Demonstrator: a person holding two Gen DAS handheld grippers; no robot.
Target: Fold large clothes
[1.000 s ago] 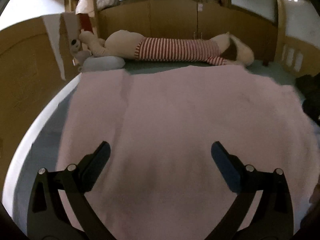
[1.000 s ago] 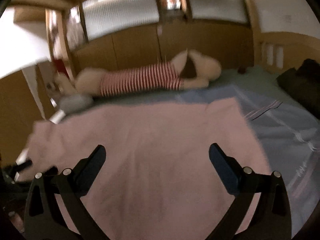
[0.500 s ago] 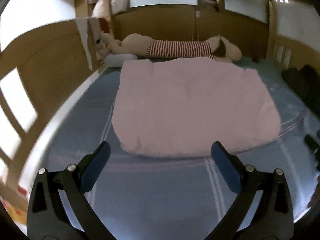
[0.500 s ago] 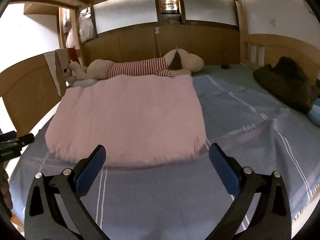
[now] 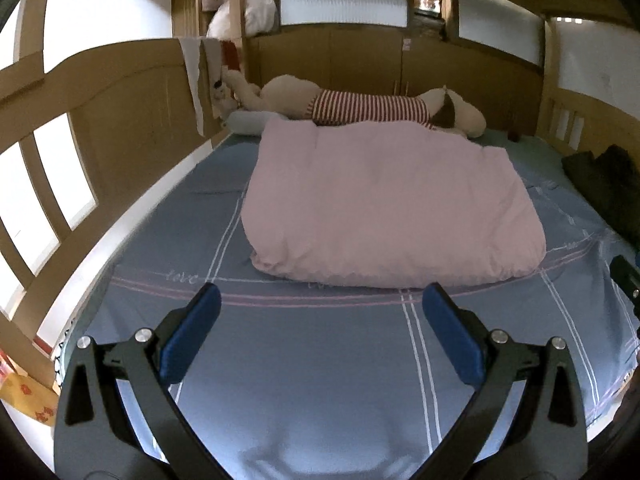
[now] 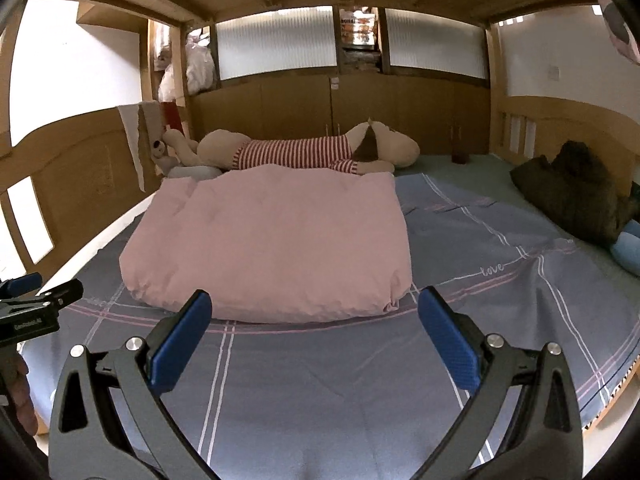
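We hold our left gripper (image 5: 320, 334) and right gripper (image 6: 314, 330) with fingers spread wide, gripping nothing, above the blue sheet (image 6: 360, 380). The folded pink quilt (image 6: 272, 240) lies ahead of both, apart from the fingertips, with the striped plush dog (image 6: 304, 152) beyond it.

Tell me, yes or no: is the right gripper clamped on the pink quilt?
No. In the right wrist view the right gripper has its jaws spread wide over the blue bedsheet, short of the pink quilt.
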